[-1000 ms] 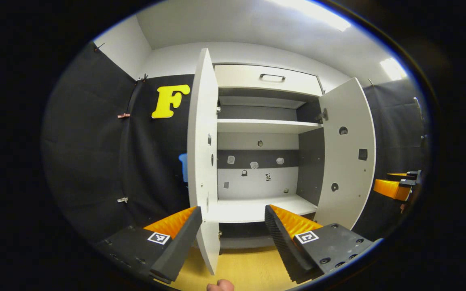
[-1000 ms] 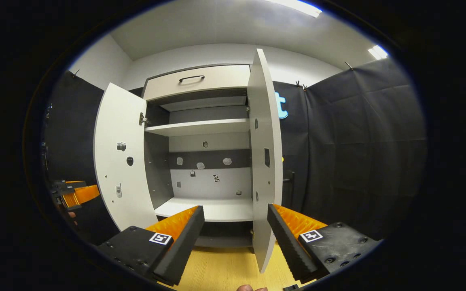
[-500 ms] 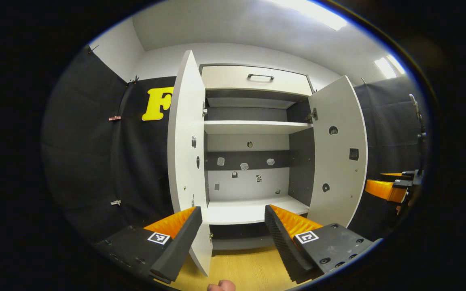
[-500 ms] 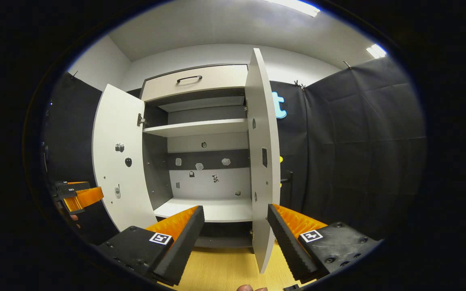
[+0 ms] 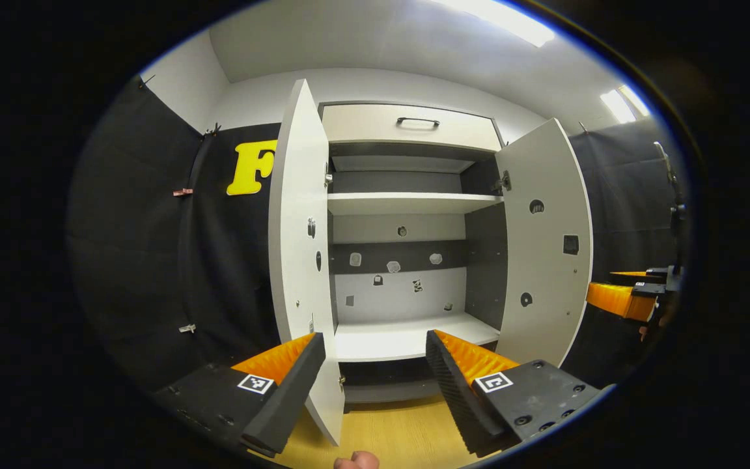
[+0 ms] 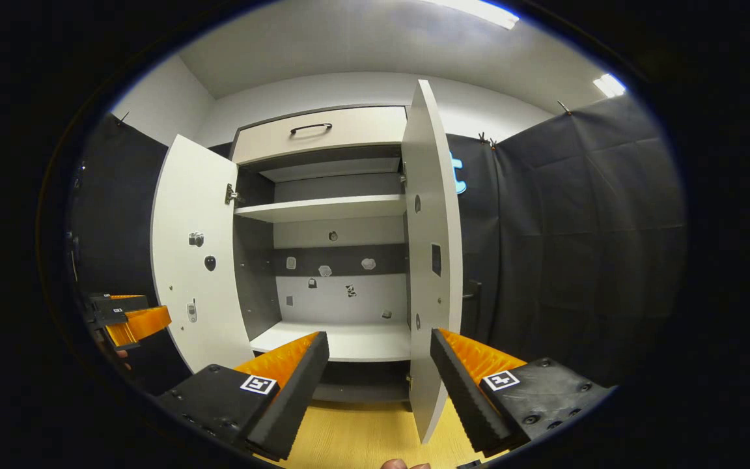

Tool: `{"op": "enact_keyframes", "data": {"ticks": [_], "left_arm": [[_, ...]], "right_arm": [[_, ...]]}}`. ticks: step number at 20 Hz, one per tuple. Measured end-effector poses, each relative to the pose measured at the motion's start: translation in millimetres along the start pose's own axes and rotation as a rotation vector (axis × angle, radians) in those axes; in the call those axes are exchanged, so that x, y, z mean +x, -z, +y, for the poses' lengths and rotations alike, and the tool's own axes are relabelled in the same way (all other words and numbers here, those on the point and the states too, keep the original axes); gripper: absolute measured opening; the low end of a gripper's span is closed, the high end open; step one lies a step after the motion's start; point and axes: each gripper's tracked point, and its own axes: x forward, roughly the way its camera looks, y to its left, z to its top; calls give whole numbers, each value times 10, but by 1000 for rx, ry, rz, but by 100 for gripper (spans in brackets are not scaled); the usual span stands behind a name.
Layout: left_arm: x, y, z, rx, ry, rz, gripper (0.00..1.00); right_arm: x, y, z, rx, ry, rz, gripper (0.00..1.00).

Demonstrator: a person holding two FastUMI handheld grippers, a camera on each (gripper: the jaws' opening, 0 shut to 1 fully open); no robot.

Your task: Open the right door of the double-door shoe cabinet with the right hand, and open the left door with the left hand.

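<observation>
Ahead of my left gripper (image 5: 372, 365) and right gripper (image 6: 378, 368), both spread wide and holding nothing, left door (image 5: 297, 260) and right door (image 6: 433, 260) stand swung out

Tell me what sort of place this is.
Most likely a staged recording booth, not a home: black cloth wall on both sides, a bare shoe cabinet with both doors open, and ceiling strip lights.
</observation>
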Motion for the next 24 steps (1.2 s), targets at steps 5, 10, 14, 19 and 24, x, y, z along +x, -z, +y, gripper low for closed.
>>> {"op": "enact_keyframes", "data": {"ticks": [5, 10, 14, 19, 24], "left_arm": [[0, -18, 12, -9, -8, -7, 96], [7, -34, 53, 4, -25, -14, 96], [2, -29, 73, 1, -39, -15, 96], [1, -23, 80, 0, -40, -14, 96], [-9, 3, 84, -2, -45, 2, 96]], "right_arm": [[0, -5, -13, -1, 2, -6, 99], [11, 8, -54, 4, 5, -11, 99], [40, -19, -38, 9, -1, -17, 99], [41, -12, 16, 0, -4, -19, 99], [31, 12, 5, -5, -2, -13, 99]]}}
